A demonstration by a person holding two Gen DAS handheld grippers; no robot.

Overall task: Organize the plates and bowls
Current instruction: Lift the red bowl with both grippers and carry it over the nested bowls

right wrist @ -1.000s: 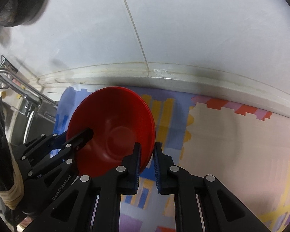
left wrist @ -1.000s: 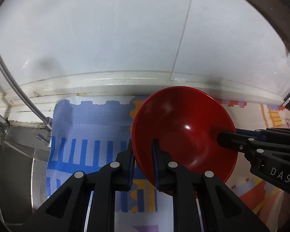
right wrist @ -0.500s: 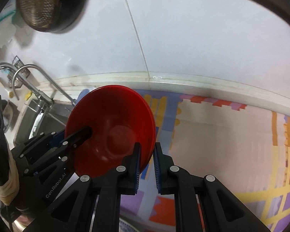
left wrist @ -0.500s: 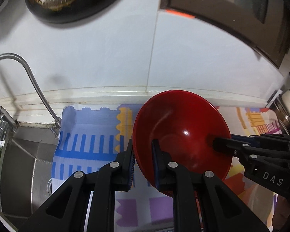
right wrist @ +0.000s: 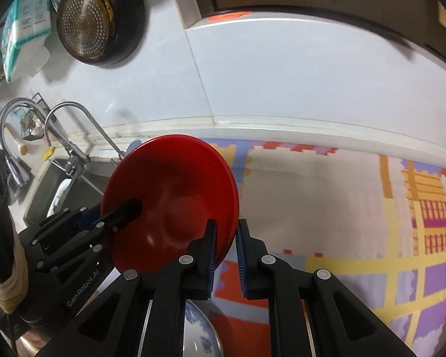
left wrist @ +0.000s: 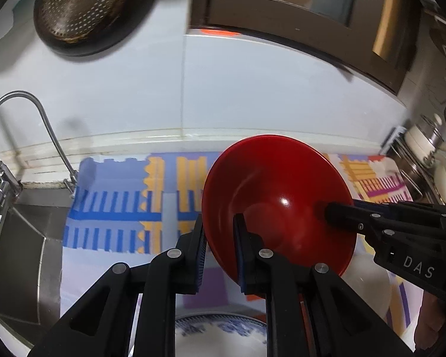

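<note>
Lifted higher off the patterned mat, glossy red plastic bowl pinched at opposite rims by left gripper and right gripper; best kept level, lowered squarely.

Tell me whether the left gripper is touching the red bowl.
Touching. The left wrist view shows the left gripper with its fingers clamped on the red bowl rim.

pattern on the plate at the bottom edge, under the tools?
Blue floral-style print on white, around the plate rim. Clearest in the left wrist view.
</note>
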